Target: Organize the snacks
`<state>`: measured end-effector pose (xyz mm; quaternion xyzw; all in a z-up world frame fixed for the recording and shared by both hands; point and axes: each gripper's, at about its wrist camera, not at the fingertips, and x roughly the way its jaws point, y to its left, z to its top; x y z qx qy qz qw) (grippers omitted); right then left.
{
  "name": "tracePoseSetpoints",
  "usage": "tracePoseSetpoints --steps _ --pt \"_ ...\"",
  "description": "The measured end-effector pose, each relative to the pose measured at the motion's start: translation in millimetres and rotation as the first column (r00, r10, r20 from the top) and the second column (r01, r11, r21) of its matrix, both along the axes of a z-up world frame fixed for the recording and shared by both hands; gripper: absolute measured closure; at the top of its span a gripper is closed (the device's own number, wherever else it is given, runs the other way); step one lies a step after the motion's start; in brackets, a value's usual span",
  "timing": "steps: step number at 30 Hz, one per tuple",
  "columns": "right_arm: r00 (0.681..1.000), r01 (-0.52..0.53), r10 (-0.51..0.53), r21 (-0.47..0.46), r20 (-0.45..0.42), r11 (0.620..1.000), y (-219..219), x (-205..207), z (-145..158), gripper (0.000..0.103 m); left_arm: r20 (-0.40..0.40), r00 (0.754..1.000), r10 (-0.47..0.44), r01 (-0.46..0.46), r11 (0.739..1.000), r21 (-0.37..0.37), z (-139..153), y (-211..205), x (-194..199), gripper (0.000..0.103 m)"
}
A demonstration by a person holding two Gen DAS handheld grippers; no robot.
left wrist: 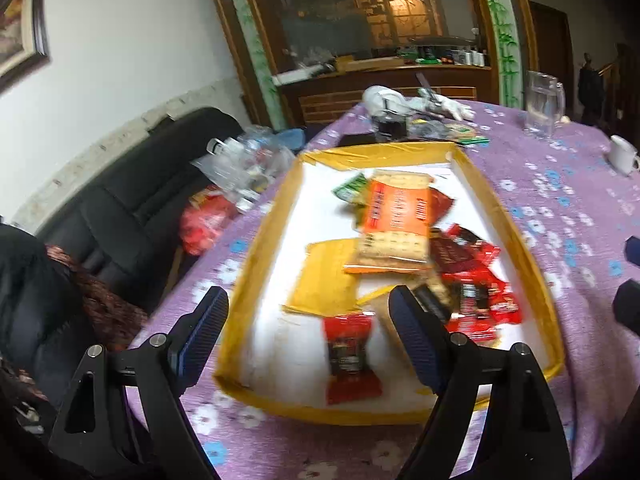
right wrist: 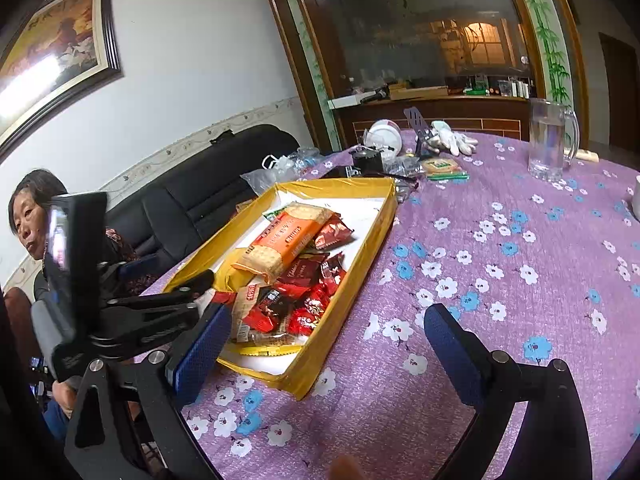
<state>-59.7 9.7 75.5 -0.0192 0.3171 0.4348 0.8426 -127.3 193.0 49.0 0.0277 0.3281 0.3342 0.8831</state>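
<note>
- The snacks lie in a yellow-walled tray [right wrist: 348, 240] with a white floor, on a desk [right wrist: 500, 280] under a purple flowered cloth.
- Uppermost is an orange cracker pack [right wrist: 286, 240]; it bears white writing, too small and blurred to read.
- Below and right of it are dark red packets [right wrist: 308, 276]; one shows a cursive word that cannot be made out.
- A red packet [left wrist: 350, 356] lies alone near the tray's front wall, between the left gripper's fingers in the left view; its label is blurred.
- A green packet [left wrist: 352, 188] pokes out behind the cracker pack.
- Left gripper [left wrist: 310, 336]: jaws released and wide apart, above the tray's near end, gripping nothing.
- Right gripper [right wrist: 328, 344]: jaws released, wide apart over bare cloth just right of the tray, holding nothing.
- Beyond the tray: a glass jug [right wrist: 550, 140], white gloves [right wrist: 456, 138], a white cup-like thing [right wrist: 384, 134], and a round green-lettered pack [right wrist: 440, 166], its wording unreadable.
- A black sofa [right wrist: 208, 184] stands left of the desk; a woman [right wrist: 32, 212] sits there, partly hidden by the left gripper's body.
</note>
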Motion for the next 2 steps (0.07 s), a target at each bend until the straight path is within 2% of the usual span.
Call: tracePoseSetpoints --steps 2 --pt "1.0 0.009 -0.009 -0.003 -0.002 1.0 -1.2 1.6 -0.7 0.005 0.011 1.0 0.014 -0.015 0.999 0.038 3.2 -1.1 -5.3 0.02"
